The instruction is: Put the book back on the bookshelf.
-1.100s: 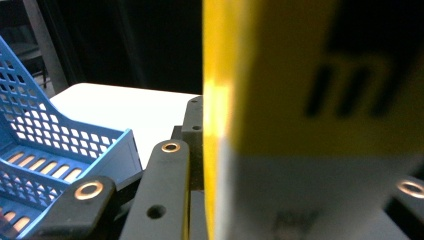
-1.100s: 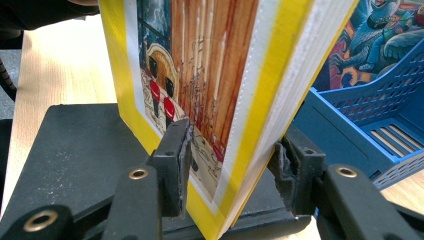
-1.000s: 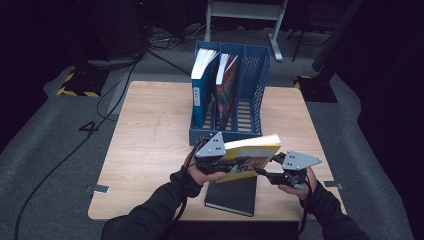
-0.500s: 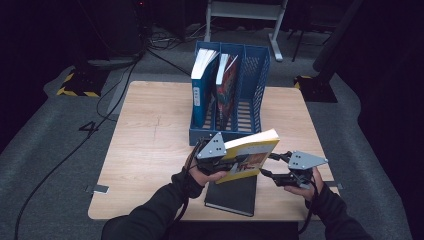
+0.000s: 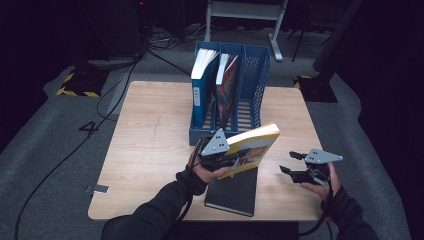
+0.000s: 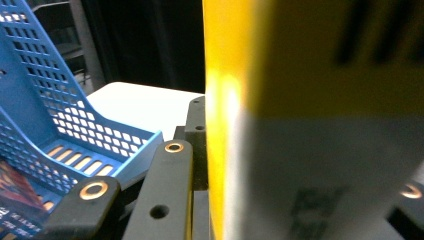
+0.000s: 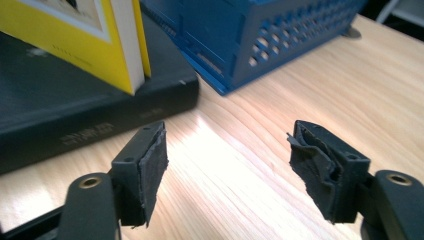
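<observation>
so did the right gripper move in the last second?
Yes. The right gripper has pulled away from the yellow book, toward the table's right edge, jaws open.

yellow book (image 6: 320, 120) blurred, cropped close

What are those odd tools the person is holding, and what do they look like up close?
Each is a hand-held gripper. The left hand-held gripper and right hand-held gripper are black, each topped by a grey three-cornered plate. The right one's fingers are black bars with brass-ringed pivots and worn dark pads. The person wears dark long sleeves, and black cables trail back along the forearms.
</observation>
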The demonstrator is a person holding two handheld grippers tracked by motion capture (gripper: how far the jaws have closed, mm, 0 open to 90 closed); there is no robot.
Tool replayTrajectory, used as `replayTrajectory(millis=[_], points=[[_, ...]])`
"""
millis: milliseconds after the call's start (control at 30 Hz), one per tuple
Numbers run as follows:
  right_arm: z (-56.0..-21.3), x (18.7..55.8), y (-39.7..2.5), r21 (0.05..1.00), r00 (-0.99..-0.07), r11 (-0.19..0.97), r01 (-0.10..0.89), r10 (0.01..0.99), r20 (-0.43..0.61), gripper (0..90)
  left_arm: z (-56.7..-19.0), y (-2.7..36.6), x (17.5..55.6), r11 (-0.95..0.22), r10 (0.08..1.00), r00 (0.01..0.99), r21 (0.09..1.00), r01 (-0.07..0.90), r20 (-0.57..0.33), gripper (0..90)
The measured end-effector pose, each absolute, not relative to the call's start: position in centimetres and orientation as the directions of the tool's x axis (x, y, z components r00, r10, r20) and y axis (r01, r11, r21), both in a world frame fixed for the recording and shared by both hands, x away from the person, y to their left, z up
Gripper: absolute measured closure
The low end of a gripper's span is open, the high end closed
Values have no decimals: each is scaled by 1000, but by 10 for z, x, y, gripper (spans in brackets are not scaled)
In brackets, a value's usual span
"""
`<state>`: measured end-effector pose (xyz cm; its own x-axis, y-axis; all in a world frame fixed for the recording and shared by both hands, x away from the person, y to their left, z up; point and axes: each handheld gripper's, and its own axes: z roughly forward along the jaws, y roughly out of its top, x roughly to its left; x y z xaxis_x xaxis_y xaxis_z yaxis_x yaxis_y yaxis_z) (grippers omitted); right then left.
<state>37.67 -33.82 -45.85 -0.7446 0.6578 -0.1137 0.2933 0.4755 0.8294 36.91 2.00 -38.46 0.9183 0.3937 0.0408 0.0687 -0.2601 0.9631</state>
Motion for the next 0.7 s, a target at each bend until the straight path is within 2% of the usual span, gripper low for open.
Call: replayTrajectory(millis=[200, 700], points=[[-469, 383, -346, 804, -720, 484, 347, 686, -102, 293, -384, 18, 376, -255, 437, 898, 964, 73, 47, 752], [-473, 385, -342, 790, -722, 499, 355, 684, -107, 291, -368, 36, 387, -187, 539, 841, 979, 79, 35, 753]])
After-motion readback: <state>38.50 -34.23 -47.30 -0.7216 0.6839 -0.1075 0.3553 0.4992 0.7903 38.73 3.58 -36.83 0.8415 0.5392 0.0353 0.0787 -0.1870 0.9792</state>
